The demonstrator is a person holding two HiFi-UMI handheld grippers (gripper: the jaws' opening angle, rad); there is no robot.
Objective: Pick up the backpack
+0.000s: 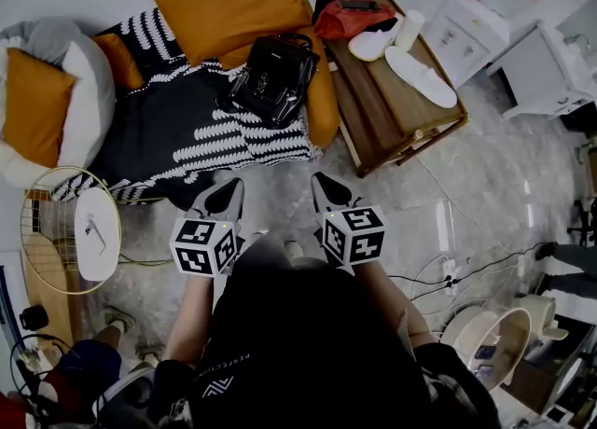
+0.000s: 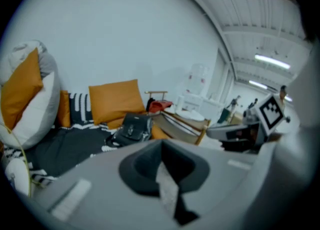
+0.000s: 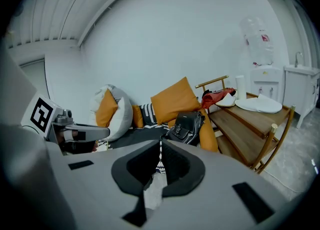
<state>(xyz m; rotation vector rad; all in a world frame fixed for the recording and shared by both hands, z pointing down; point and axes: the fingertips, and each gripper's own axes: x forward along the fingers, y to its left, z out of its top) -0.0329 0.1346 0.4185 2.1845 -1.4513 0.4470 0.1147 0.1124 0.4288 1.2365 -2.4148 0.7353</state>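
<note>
The black backpack (image 1: 272,77) lies on a dark, white-patterned sofa cover (image 1: 168,133), leaning against an orange cushion (image 1: 233,3). In the head view my left gripper (image 1: 232,186) and right gripper (image 1: 321,181) hover side by side above the floor, just short of the sofa's front edge, both pointing toward the backpack. Neither touches it. In the left gripper view the backpack (image 2: 131,128) sits beyond the closed tips of the left gripper (image 2: 161,142). The right gripper view shows the backpack (image 3: 185,125) just past the closed tips of the right gripper (image 3: 160,142). Both are shut and hold nothing.
A wooden rack (image 1: 401,101) with white slippers (image 1: 420,77) and a red cloth (image 1: 350,17) stands right of the sofa. A round wire side table (image 1: 70,227) sits at the left. Cables (image 1: 448,273) cross the marble floor. White cabinets (image 1: 522,54) stand at the far right.
</note>
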